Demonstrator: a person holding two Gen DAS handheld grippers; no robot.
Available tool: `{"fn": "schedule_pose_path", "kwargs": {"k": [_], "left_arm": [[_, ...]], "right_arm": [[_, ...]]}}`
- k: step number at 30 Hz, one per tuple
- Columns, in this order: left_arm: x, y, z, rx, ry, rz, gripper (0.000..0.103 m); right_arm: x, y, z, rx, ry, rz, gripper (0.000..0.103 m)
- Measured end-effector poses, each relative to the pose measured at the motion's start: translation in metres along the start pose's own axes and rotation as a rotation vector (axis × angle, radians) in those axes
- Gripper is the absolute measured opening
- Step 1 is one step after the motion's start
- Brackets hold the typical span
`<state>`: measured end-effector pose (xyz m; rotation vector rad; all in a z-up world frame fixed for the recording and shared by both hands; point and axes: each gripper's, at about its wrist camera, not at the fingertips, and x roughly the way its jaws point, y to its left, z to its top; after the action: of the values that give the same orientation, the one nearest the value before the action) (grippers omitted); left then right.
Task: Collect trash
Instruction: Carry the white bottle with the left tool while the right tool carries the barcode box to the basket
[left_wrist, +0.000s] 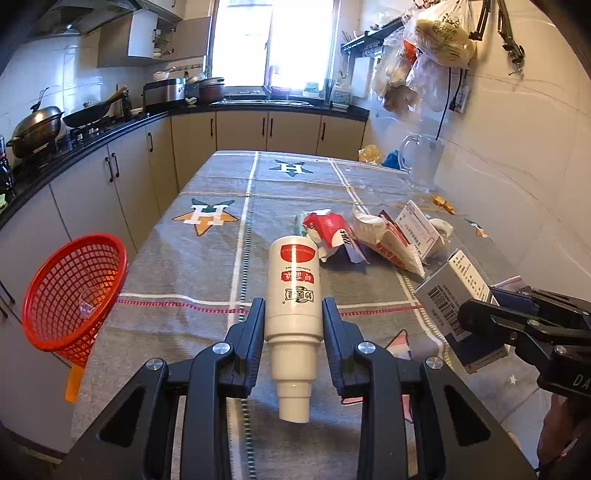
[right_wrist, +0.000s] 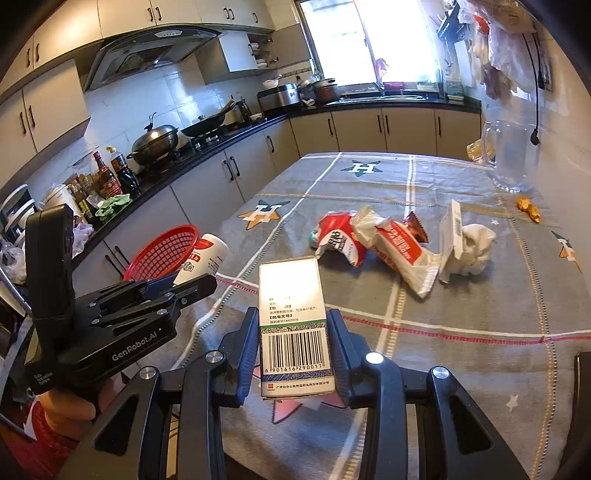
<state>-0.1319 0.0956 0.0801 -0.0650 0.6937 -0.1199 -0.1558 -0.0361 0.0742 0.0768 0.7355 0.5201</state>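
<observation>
Slippage is my worry: left tongs (left_wrist: 293, 314) pinch a smooth white bottle (left_wrist: 293, 291), right tongs (right_wrist: 293, 343) a carton (right_wrist: 293, 325) (red basket (left_wrist: 70, 291) lower left).

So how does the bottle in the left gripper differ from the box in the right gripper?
The bottle is round and white with red labels; the box is flat-sided and rectangular with a barcode. The bottle narrows in steps toward the camera; the box keeps one width. The left gripper holds the bottle at its body near the shoulder; the right gripper holds the box at its barcode end. Both are clamped between the fingers, off the table.
</observation>
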Motion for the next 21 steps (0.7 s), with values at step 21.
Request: {"fn": "schedule_pose_path", "kwargs": {"k": [21], "left_arm": [[-0.008, 0.030, -0.006, -0.045, -0.018, 0.045, 0.029]], "right_arm": [[0.018, 0.034, 0.008, -0.062, 0.031, 0.028, 0.040]]}}
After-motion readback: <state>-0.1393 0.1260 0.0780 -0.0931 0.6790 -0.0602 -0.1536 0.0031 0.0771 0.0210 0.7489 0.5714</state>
